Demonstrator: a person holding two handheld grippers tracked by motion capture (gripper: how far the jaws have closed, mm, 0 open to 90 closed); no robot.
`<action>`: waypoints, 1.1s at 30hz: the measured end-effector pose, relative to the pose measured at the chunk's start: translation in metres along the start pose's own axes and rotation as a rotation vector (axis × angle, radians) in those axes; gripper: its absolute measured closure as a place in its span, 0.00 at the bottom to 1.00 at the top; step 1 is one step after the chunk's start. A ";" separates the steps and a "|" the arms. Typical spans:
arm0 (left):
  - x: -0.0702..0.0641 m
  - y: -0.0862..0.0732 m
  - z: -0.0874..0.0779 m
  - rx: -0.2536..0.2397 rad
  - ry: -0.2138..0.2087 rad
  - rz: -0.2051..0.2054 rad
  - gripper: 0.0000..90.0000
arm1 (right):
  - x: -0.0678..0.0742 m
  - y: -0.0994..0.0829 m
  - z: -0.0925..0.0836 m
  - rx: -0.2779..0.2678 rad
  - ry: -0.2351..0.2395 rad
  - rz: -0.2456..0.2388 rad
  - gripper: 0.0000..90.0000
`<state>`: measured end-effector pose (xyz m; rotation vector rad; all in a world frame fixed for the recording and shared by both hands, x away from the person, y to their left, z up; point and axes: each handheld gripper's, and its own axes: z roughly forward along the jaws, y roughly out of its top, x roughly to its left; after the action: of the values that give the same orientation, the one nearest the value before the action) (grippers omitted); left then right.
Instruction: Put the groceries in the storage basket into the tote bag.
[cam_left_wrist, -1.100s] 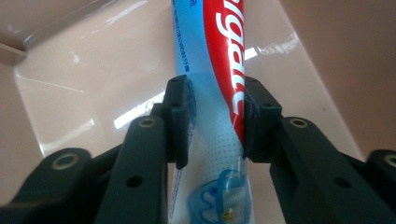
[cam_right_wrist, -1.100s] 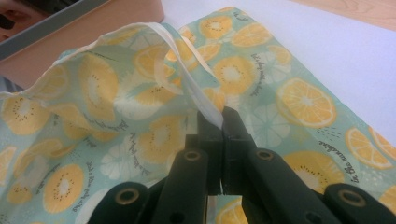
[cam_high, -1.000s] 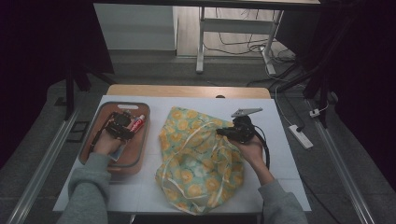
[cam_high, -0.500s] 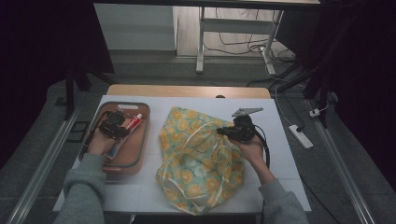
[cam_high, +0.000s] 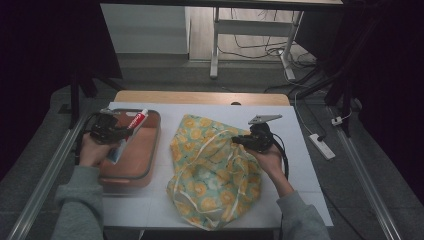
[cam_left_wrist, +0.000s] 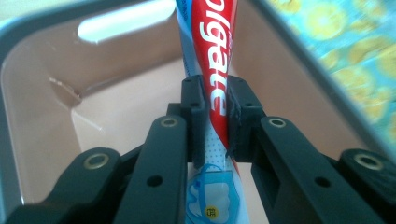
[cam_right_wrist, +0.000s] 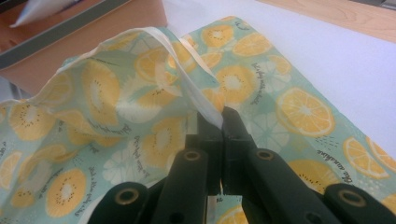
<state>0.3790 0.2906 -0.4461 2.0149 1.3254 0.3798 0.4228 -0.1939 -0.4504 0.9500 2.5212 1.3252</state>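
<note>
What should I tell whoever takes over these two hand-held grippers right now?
Left hand-held gripper: shut on the toothpaste tube, held above the brown tray at the table's left.
Right hand-held gripper: shut on the white-trimmed edge of the lemon-print cloth bag, lifting it at the table's middle.
Done: tube gripped, bag edge raised.
Left: likely carry the tube over and put it into the bag; nothing is inside it as far as can be seen.

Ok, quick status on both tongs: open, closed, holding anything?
Left tongs: closed on the toothpaste tube, over the brown tray.
Right tongs: closed on the white edge of the fruit-print bag.
</note>
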 end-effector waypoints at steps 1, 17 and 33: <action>0.001 0.001 -0.003 -0.011 -0.016 0.001 0.88 | 0.000 0.000 0.000 0.000 0.000 -0.003 0.99; -0.046 0.020 -0.040 -0.167 -0.267 0.127 0.89 | 0.001 0.000 0.001 0.001 0.004 -0.002 0.99; -0.119 0.033 -0.025 -0.122 -0.445 0.319 0.89 | 0.001 0.001 0.001 0.003 0.009 -0.001 0.99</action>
<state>0.3357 0.1864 -0.3914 2.0546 0.6979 0.1349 0.4226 -0.1921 -0.4504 0.9449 2.5306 1.3294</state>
